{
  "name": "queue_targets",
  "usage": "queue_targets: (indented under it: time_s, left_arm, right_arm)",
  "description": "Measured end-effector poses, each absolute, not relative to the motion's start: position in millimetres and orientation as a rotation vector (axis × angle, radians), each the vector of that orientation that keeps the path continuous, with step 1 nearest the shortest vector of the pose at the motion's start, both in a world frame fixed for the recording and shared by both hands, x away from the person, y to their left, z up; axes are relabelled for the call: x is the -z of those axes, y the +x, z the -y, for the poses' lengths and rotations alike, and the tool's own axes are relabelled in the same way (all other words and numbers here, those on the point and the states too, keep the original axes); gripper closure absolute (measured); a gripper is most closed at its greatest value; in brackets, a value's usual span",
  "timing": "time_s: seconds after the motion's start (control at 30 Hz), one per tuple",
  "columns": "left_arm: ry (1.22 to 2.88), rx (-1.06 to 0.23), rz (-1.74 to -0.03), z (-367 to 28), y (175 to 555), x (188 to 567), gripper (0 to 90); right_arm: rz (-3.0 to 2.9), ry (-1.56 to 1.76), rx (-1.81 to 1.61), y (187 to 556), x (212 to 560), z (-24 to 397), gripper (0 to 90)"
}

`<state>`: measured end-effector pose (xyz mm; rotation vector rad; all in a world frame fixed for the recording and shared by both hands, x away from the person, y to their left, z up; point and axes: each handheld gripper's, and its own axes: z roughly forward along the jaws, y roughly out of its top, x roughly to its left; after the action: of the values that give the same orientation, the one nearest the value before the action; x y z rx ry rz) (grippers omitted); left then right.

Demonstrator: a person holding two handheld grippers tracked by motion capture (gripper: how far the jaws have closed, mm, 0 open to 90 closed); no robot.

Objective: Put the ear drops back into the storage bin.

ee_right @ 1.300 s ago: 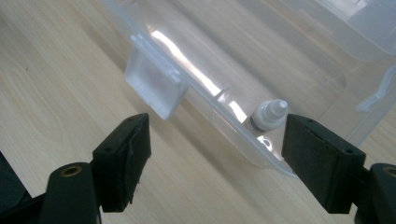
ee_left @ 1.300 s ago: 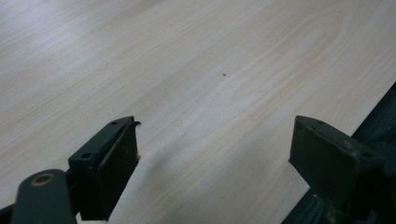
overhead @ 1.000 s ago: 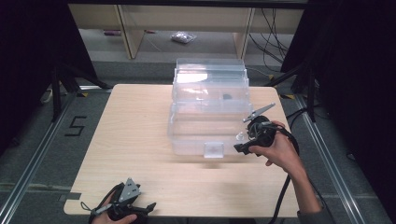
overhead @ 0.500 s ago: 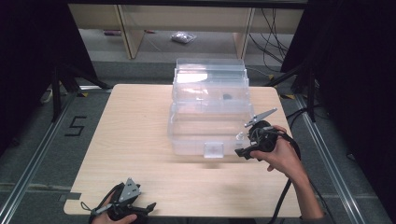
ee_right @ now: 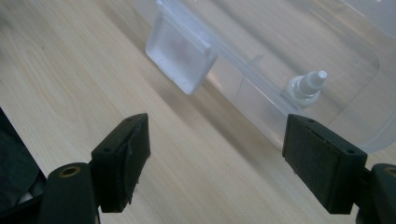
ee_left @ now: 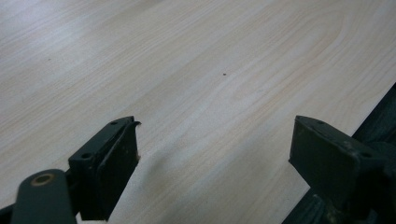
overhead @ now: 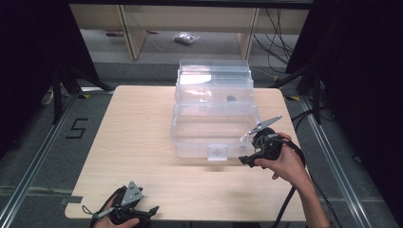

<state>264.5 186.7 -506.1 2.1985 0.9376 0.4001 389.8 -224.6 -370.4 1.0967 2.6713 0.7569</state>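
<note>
right gripper: held at near right corner of clear box, jaws apart, nothing clamped
box: placed centre-far on table, lid open; latch tab seen on near wall
small bottle: seen inside box
left gripper: rested at near left table edge, jaws apart, empty

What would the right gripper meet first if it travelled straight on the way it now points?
Probably the front wall of the clear plastic storage box, near its frosted latch tab. The right gripper stands open and empty above the light wooden table; depth is uncertain.
</note>
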Motion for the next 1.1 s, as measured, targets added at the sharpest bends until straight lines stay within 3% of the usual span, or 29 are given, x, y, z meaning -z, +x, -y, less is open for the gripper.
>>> queue_targets:
  time_s: [1.1]
  left_arm:
    - [2.184,-0.396,-0.947,-185.7,264.1,506.8,14.9]
  right_arm:
    - [-2.673,1.116,-0.770,365.6,390.0,226.4,24.1]
